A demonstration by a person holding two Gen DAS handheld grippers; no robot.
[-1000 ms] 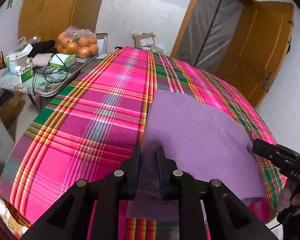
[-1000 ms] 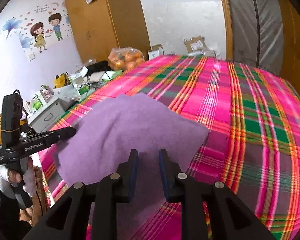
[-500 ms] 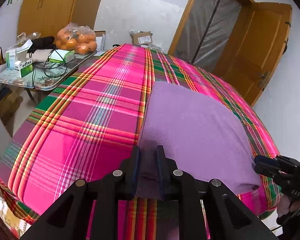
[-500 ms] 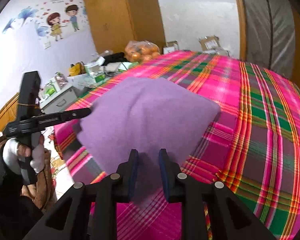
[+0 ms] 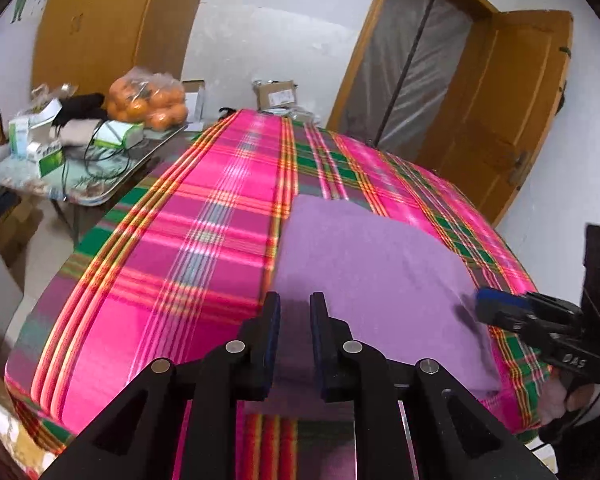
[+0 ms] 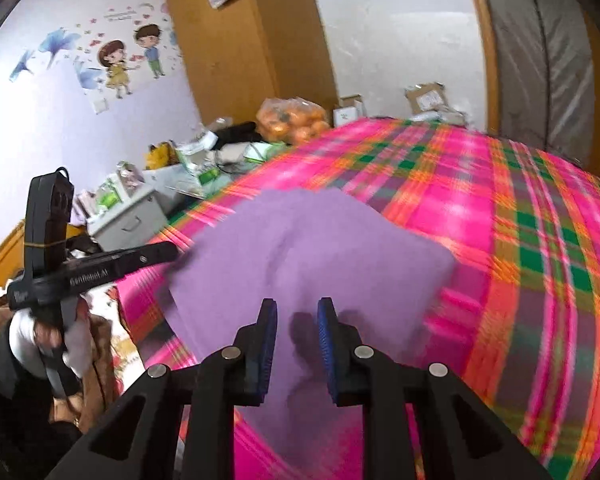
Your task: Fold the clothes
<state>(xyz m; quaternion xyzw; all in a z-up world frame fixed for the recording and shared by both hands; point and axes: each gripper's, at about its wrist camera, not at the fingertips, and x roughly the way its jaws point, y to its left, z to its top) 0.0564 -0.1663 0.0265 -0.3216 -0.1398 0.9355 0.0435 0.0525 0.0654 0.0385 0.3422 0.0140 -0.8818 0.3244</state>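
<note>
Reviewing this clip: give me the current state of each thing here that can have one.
purple cloth: near edge lifted, far part lying on the plaid bed cover
left gripper: shut on the cloth's near edge
right gripper: shut on the cloth's near edge
wooden door: swung open
bag of oranges: resting on the side table

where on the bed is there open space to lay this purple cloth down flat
The plaid bedspread is bare left of the purple cloth, out to the edge nearest the side table, and beyond the cloth toward the door. The side table is crowded with boxes, cables and a bag of oranges.
</note>
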